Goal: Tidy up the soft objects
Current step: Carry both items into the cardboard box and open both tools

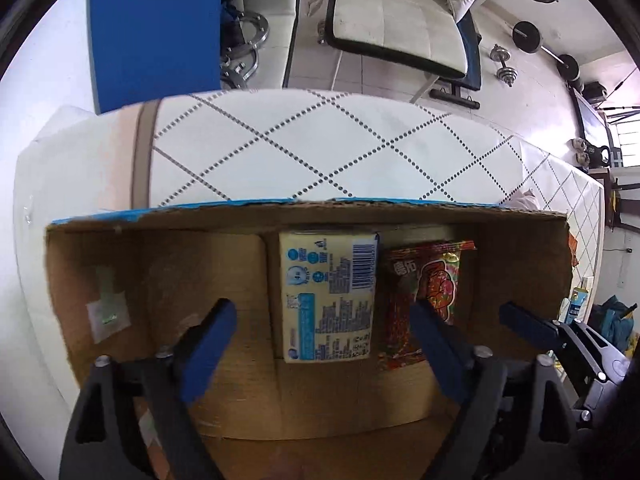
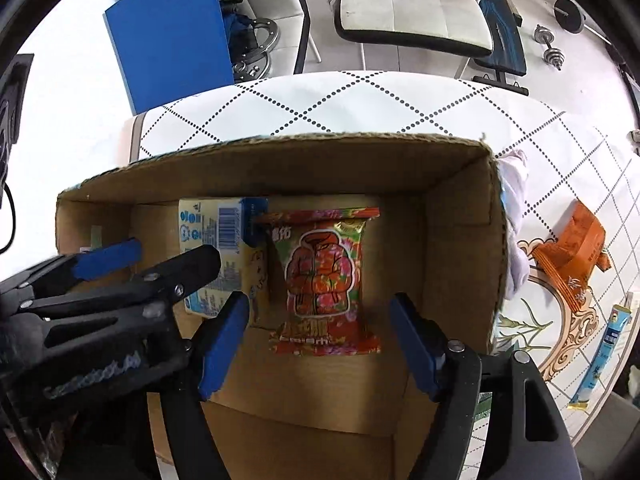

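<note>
1. The left gripper (image 1: 324, 320) and right gripper (image 2: 320, 320) hang inside the brown cardboard box (image 2: 460, 216), both jaws apart and empty.
2. The pale yellow tissue pack (image 1: 328, 296) and red foil snack bag (image 2: 324, 276) lie on the floor; bag at its 3 o'clock.
3. Lifting carelessly, a finger could snag the bag's crimped edge and drag it out.
4. The grippers sit close together and could knock together.

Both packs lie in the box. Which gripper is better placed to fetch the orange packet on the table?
Right, probably. The orange packet lies outside the box's right wall, beside the open right gripper. The left gripper, also open, hangs over the tissue pack, farther away.
</note>
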Action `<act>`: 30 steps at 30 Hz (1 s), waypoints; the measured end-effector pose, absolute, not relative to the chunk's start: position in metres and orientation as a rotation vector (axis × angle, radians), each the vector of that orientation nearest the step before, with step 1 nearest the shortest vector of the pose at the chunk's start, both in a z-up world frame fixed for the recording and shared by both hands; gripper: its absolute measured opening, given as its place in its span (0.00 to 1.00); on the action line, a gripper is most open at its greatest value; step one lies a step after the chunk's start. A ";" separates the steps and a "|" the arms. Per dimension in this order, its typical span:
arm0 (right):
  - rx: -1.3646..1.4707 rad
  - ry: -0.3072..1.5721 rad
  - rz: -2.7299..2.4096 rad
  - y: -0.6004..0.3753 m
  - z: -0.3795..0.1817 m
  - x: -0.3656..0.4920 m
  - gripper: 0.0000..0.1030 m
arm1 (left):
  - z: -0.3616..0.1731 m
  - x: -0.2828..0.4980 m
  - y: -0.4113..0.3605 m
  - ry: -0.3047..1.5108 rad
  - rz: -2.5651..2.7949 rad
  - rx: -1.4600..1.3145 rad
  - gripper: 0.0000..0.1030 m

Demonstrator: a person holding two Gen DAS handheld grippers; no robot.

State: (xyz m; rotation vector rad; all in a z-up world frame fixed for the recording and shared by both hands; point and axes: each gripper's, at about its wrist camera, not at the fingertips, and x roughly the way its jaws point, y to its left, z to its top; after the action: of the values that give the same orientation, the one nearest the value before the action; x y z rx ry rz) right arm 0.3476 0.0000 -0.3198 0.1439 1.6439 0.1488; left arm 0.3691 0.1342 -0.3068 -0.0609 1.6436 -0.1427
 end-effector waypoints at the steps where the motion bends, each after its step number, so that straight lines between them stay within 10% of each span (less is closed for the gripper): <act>1: 0.143 1.641 0.146 -0.001 -0.316 0.344 0.73 | -0.304 0.367 0.135 1.638 -0.138 -0.050 0.91; 12: 0.091 1.579 0.126 -0.004 -0.283 0.295 0.99 | -0.254 0.310 0.153 1.494 -0.053 0.016 1.00; 30: 0.127 1.410 0.226 -0.023 -0.183 0.180 0.99 | -0.165 0.196 0.152 1.323 0.019 -0.004 1.00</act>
State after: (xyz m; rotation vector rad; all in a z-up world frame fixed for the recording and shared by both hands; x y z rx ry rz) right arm 0.1802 -0.0233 -0.1832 0.1270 1.4099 0.2260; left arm 0.1962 0.1522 -0.1654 -0.0041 1.3226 0.0194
